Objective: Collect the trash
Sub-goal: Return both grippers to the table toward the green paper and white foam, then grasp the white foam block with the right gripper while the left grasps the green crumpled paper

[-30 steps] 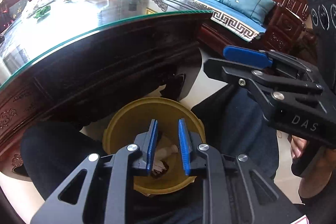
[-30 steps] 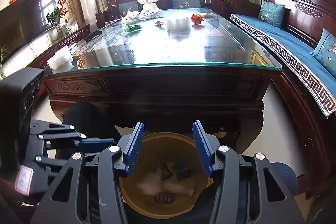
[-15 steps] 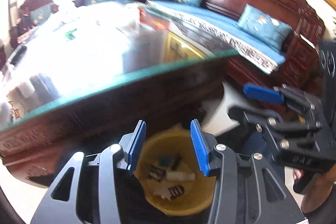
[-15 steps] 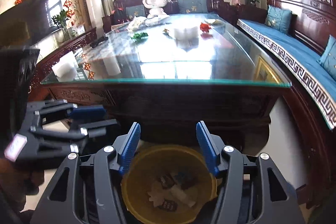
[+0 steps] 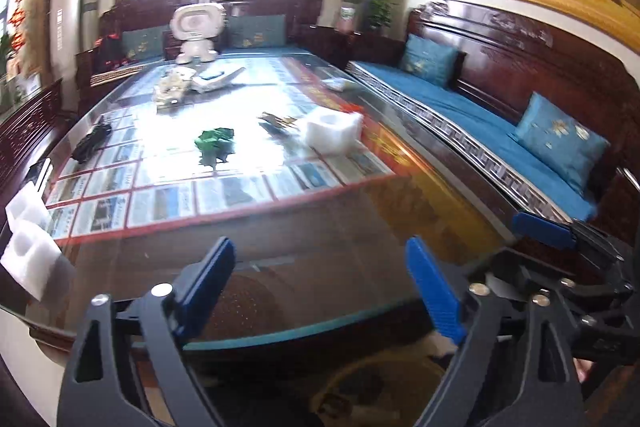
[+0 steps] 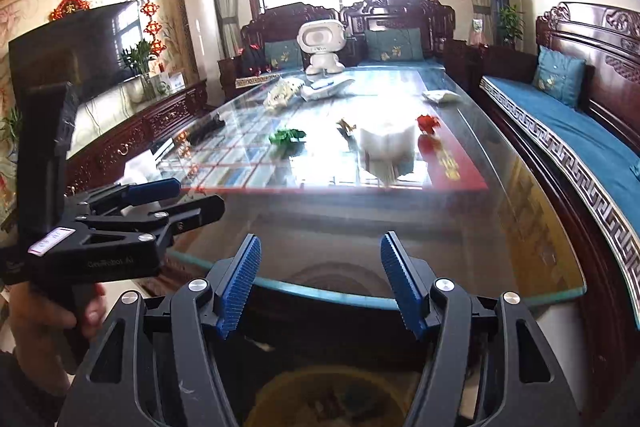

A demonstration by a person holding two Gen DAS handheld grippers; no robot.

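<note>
Green wrapper lying flat on glass table, long axis unclear

left tongs opening — empty | right tongs opening — empty

The yellow bin at six o'clock was half hidden under the surface, its contents too blurred to tell.

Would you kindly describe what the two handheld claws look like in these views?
Both are matte black plastic frames with triangular cut-outs, silver pivot bolts and ribbed blue pads. The left claw shows, in the right wrist view, a white label sticker, faint pale lettering on its side and a boxy black camera block. The right claw looks identical. A dark sleeve shows.
</note>
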